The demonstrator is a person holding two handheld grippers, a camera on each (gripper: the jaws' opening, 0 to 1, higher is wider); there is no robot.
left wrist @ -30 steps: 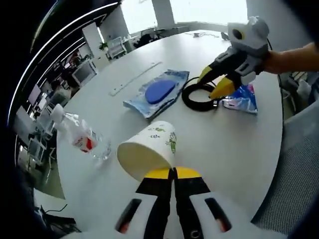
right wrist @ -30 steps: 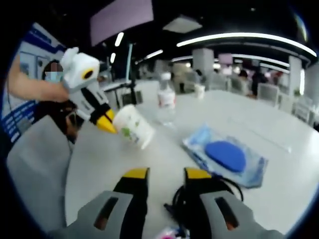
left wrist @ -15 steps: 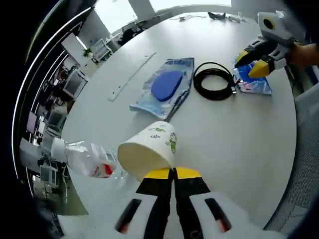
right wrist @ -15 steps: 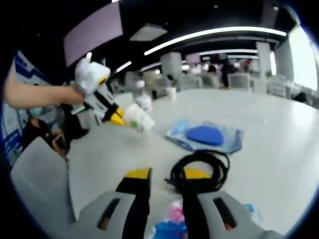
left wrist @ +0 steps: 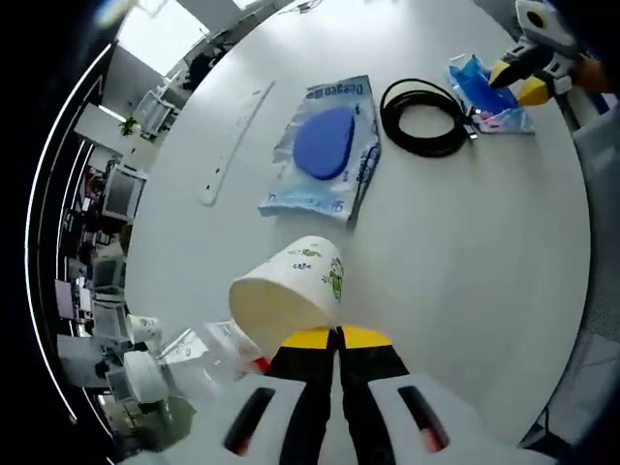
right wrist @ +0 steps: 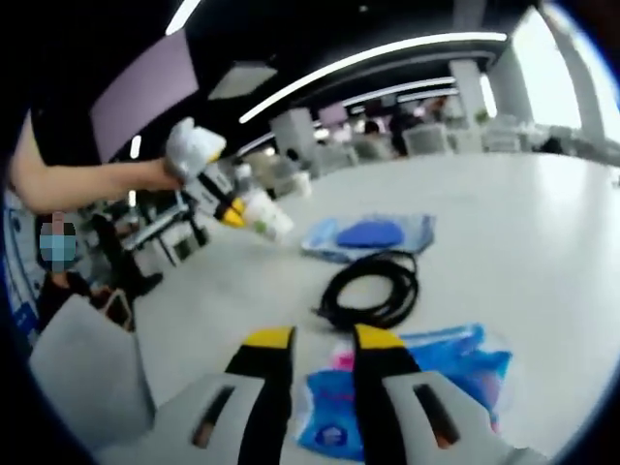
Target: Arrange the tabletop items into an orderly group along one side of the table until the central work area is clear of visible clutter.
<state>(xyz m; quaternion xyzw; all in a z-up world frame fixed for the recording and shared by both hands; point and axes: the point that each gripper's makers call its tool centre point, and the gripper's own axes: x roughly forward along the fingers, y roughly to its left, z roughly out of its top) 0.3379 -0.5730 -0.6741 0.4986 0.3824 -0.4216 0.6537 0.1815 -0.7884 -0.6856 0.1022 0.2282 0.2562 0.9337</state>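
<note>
Open office: ceiling light strips [right wrist: 387,58], pillars [right wrist: 295,131], bright windows [right wrist: 572,58]

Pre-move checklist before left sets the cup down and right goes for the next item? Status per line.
1. Left gripper grip on the white paper cup with green print: ok, jaws shut on its rim, cup held tilted above the table.
2. Cup contents: cannot tell, the interior faces away.
3. Right gripper free: ok, jaws apart, nothing between them.
4. Right's nearest target: ok, the blue plastic packet lies flat just beyond its jaws.
5. Coiled black cable apart from the packet: cannot tell, its end lies at the packet's edge.
6. Centre cleared: not ok, the clear bag with a blue oval pad and the cable lie mid-table.
</note>
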